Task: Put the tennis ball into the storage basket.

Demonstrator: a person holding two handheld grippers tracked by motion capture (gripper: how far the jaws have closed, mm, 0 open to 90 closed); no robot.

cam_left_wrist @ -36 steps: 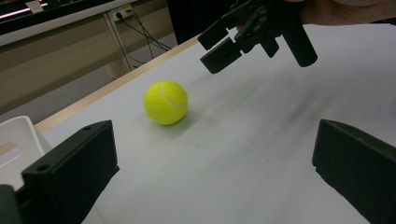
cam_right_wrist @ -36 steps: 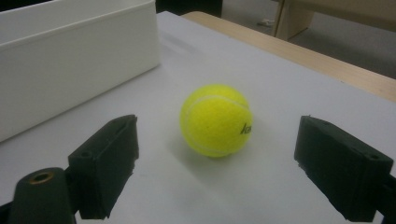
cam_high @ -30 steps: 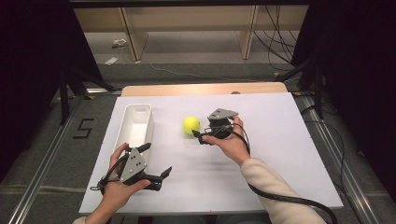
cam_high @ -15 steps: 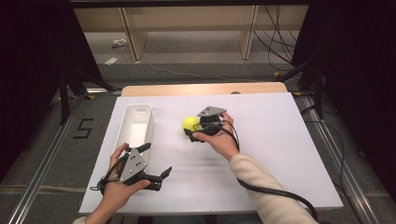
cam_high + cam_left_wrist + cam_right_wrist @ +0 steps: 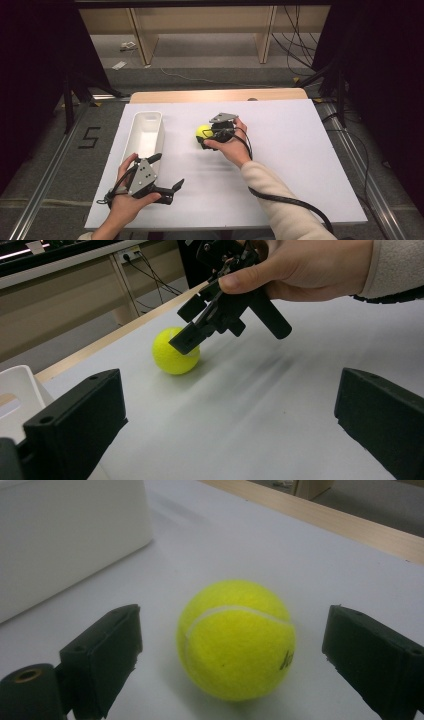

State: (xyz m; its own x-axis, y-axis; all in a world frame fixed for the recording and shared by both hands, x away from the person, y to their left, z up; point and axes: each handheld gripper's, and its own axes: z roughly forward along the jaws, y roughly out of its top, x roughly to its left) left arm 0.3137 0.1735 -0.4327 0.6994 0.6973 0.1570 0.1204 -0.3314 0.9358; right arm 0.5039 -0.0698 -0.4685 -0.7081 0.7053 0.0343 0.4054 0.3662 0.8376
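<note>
A yellow-green tennis ball point(image 5: 202, 131) point(image 5: 235, 645) point(image 5: 175, 354) rests on the white tabletop point(image 5: 290, 150), right of a long white bin point(image 5: 161, 131). My right gripper point(image 5: 205, 139) point(image 5: 234, 626) point(image 5: 187, 322) is at the ball. Its jaws have just been opening and stand wide on either side of the ball, with gaps on both sides, so nothing presses on it. My left gripper point(image 5: 167, 171) point(image 5: 225, 415) is held near the table's front left, open, with nothing between its fingers. It points across the table toward the ball.
The white bin point(image 5: 15, 385) point(image 5: 65, 535) looks empty and stands lengthwise left of the ball. A wooden strip point(image 5: 215, 95) runs along the table's far edge. A black cable point(image 5: 285, 200) trails from the right gripper along the forearm.
My right gripper has moved left to the ball, and its jaws now flank it. The left gripper and the ball have stayed where they were.
</note>
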